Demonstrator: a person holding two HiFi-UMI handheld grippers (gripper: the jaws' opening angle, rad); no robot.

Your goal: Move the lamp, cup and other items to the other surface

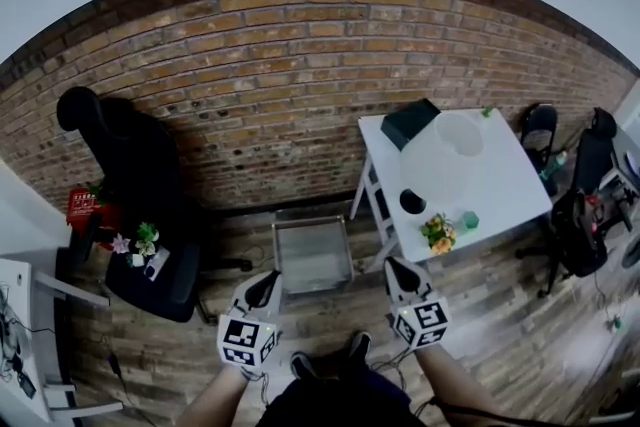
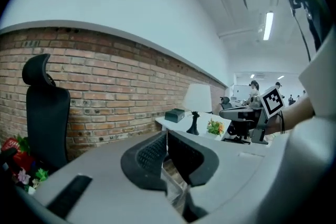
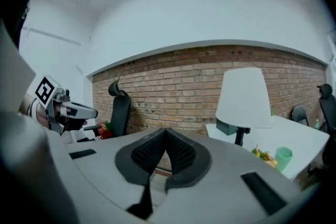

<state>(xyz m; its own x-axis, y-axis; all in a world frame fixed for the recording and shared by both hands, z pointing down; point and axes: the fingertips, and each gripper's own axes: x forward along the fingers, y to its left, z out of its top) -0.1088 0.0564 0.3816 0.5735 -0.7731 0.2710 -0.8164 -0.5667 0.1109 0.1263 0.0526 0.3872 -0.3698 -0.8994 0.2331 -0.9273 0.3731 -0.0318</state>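
Both grippers are out in front of us above the wood floor, touching nothing.

Left gripper (image 1: 265, 285): jaws together, nothing between them.

Right gripper (image 1: 398, 270): jaws together, also empty.

The lamp (image 1: 440, 155) stands on the white table (image 1: 520, 190) to our right, by the brick wall. The green cup (image 1: 470, 220) sits near the table's front edge, just beside a small flower bunch (image 1: 438, 233). A dark box (image 1: 410, 122) lies behind the lamp. At left, a black office chair (image 1: 130, 155) has small flowers on its seat.

rough brick wall (image 1: 300, 65), wooden floor (image 1: 500, 335).
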